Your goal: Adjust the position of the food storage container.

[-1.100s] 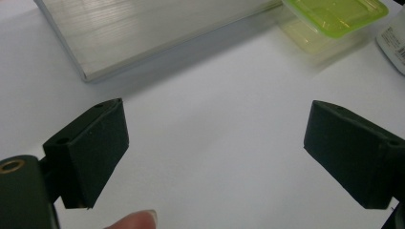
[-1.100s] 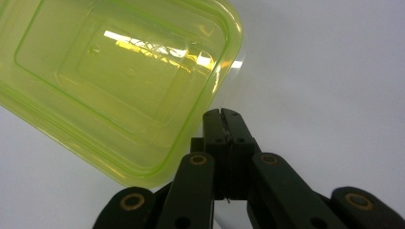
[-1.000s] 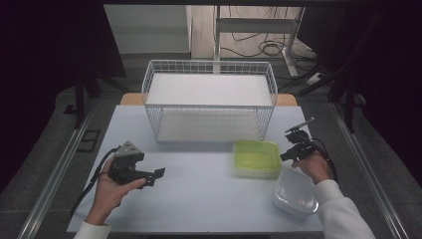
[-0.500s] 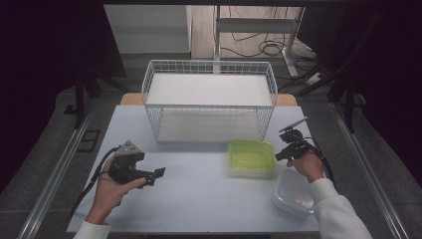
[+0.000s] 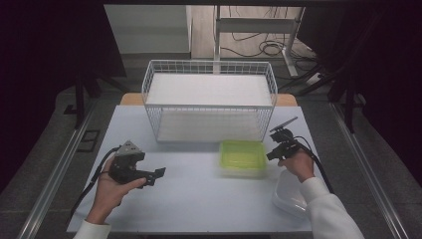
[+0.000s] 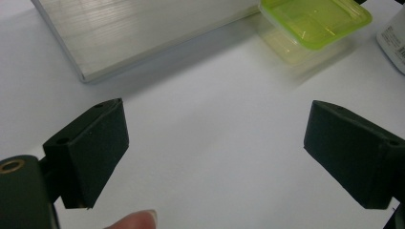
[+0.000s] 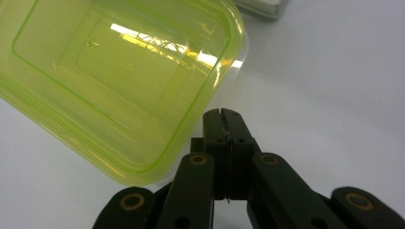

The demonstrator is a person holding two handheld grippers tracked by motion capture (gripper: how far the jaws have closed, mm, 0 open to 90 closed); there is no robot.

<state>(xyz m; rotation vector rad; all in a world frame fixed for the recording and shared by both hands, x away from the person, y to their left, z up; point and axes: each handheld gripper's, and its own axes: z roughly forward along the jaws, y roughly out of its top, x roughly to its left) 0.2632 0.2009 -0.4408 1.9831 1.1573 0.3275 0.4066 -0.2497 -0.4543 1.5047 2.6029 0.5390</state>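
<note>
A lime-green food container (image 5: pixel 243 157) lies on the white table (image 5: pixel 199 209) in front of the wire basket (image 5: pixel 209 99). My right gripper (image 5: pixel 272 155) is at the container's right edge. In the right gripper view its jaws (image 7: pixel 222 114) are pressed together, with their tips against the green rim (image 7: pixel 119 81) and nothing seen between them. A hand holds my left gripper (image 5: pixel 158 173) low over the left part of the table, pointing right. Its jaws (image 6: pixel 215 157) stand wide apart over bare table, and the green container (image 6: pixel 315 19) lies far ahead of them.
A clear plastic tub (image 5: pixel 291 196) lies at the table's right front, under the right forearm. The white wire basket takes up the back middle of the table. Cables trail from both grippers.
The right gripper has moved left, and the green container has slid left with it. The left gripper has stayed in place.
</note>
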